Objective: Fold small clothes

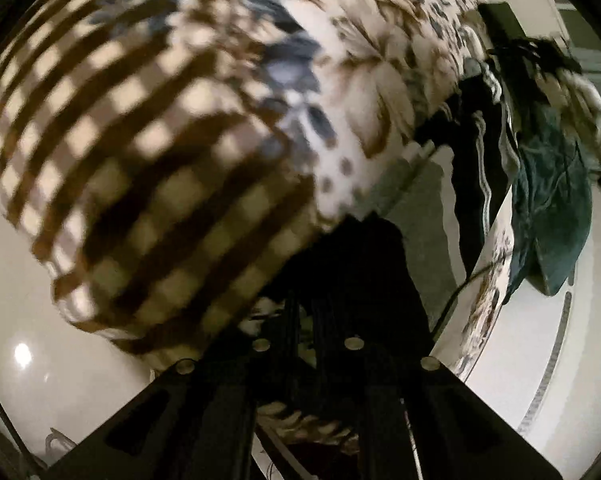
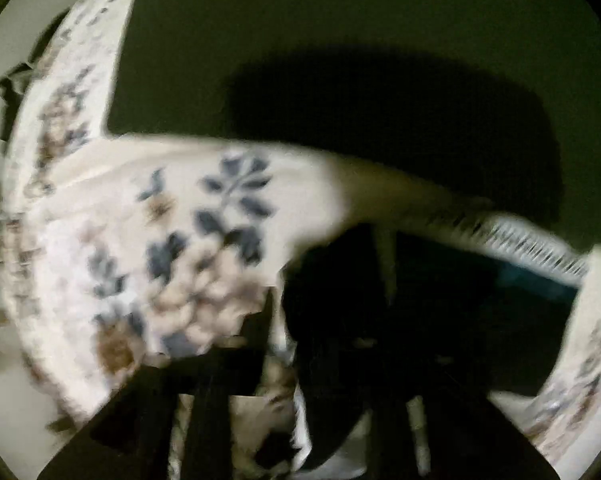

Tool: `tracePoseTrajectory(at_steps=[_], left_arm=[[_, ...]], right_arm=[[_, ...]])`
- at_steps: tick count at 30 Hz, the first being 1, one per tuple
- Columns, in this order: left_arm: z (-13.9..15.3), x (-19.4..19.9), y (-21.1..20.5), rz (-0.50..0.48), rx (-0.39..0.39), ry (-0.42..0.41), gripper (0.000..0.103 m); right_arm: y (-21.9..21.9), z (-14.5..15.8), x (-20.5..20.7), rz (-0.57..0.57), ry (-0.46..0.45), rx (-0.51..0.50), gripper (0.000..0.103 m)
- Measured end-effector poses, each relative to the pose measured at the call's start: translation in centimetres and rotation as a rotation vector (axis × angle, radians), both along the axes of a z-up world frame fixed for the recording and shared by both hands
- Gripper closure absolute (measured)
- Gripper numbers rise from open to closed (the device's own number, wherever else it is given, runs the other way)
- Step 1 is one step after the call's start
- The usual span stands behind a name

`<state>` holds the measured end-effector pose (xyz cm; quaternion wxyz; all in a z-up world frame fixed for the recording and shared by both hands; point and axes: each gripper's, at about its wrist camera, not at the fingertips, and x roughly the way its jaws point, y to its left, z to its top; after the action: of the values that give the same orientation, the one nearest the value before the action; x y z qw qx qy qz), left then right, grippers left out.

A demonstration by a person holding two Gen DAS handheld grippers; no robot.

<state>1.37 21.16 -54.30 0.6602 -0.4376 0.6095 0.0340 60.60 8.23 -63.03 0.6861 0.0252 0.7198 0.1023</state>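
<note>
Surface: floral sheet (image 1: 384, 80), white with blue and brown flowers, spread over a bed; pale glossy floor (image 1: 24, 320) beyond its edge.
Checked garment (image 1: 148, 168): brown-and-cream check, blurred, hanging bunched just ahead of the left gripper (image 1: 324, 280).
Left gripper: fingers drawn together, apparently pinching the checked garment's edge; the contact itself is dark and hard to make out.
Dark cloth (image 2: 340, 60): large plain sheet, dark green, lying over the floral sheet in the right wrist view.
Right gripper (image 2: 324, 344): fingers parted; a black piece of fabric sits between them, grip cannot be told.
Clothes pile (image 1: 548, 208): teal and black-striped items, heaped on the bed's far edge, well apart from the left gripper.
</note>
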Motion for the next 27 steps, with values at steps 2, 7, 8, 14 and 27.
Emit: tracePoseTrajectory(at_steps=[2, 7, 8, 14, 27], left_arm=[[0.8, -0.2, 0.6, -0.016, 0.006, -0.020, 0.071], [2.1, 1.4, -0.5, -0.072, -0.011, -0.061, 0.041], [2.1, 2.0, -1.1, -0.103, -0.001, -0.067, 0.041], [-0.1, 4.4, -6.4, -0.372, 0.193, 0.000, 0.060], [2.8, 2.3, -5.8, -0.408, 0.291, 0.039, 0.097]], right_arm=[[-1.3, 1.2, -2.4, 0.000, 0.010, 0.081, 0.041], [-6.7, 3.3, -13.5, 0.049, 0.020, 0.110, 0.041], [-8.4, 3.0, -16.7, 0.049, 0.035, 0.095, 0.041], [-17.6, -2.7, -33.4, -0.126, 0.214, 0.092, 0.041], [-21.3, -7.8, -52.1, -0.348, 0.358, 0.152, 0.097]])
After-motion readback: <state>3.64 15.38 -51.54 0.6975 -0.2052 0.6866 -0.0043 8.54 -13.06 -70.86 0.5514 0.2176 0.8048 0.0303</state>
